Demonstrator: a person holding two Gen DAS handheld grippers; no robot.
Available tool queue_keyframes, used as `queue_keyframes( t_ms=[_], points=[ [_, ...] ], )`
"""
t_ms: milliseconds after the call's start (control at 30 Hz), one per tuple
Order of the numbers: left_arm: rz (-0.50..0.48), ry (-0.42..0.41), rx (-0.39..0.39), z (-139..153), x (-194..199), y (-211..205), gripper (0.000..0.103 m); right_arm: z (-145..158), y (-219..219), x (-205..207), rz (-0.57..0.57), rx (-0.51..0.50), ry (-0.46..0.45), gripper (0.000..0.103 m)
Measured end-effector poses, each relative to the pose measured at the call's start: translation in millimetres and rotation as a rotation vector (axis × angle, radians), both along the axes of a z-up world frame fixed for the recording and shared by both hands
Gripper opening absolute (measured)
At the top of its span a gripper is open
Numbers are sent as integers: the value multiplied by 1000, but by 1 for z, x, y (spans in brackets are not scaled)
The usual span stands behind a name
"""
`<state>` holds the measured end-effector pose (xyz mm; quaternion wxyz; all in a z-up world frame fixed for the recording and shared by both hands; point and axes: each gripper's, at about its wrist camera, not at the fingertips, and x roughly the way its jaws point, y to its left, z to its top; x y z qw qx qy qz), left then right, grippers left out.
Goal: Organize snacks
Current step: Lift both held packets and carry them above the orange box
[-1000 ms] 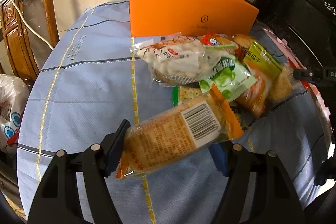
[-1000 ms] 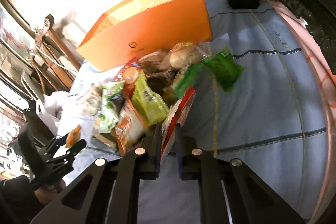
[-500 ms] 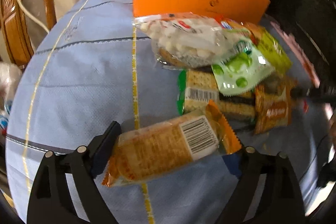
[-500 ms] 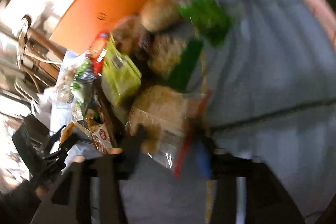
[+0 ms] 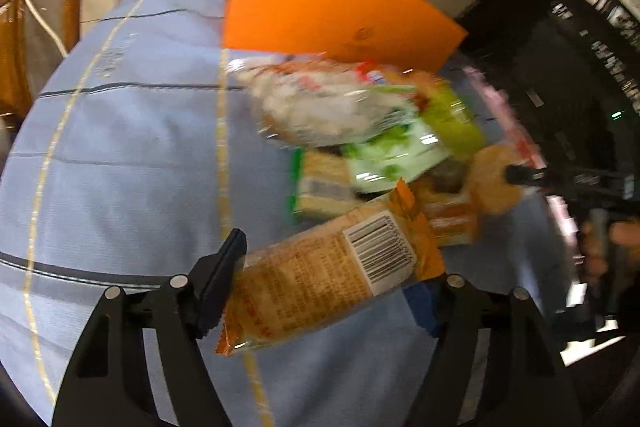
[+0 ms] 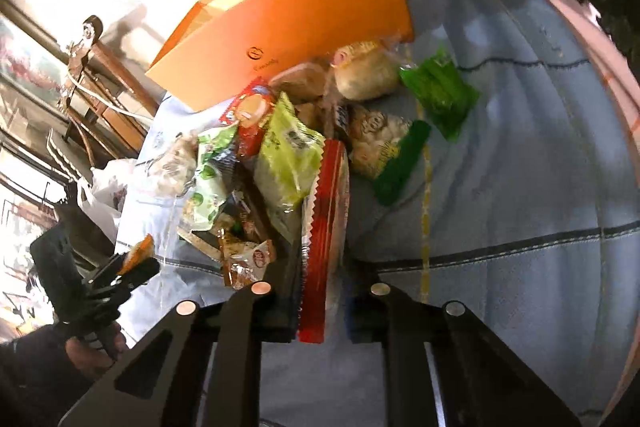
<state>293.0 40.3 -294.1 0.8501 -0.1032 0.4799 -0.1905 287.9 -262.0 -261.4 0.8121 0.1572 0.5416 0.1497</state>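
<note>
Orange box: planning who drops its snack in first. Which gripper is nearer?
Hard to call. The left gripper and the right gripper each face the orange box across the snack pile.

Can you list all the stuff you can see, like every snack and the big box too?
Orange box: one, orange, open top, behind the snack pile.
Snack pile: many packets, number unclear, green, red, white and brown, middle of the table.
Green packet: one, lying apart, right of the pile.
Tablecloth: one, light blue with dark and gold stripes.
Wooden chair: one, brown, beside the table.
Orange packet: one, barcode showing, held in the left gripper.
Red packet: one, held on edge in the right gripper.
</note>
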Motion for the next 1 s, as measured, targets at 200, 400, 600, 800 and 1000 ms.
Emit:
queue_keyframes(
  t_ms=[200, 400, 600, 800, 1000],
  points=[
    [-21, -70, -60, 35, -1, -10, 70, 12, -1, -5, 7, -1, -31, 15],
    [-26, -129, -61, 63, 2, -13, 70, 43, -6, -3, -7, 29, -100, 15],
    [-17, -145, -81, 77, 6, -13, 70, 68, -11, -5, -19, 64, -151, 15],
    [-14, -163, -87, 91, 9, -13, 70, 97, -13, -6, -24, 98, -206, 15],
    [-22, -224, -86, 126, 33, -19, 69, 147, -15, 16, -39, 109, -316, 15]
  ],
)
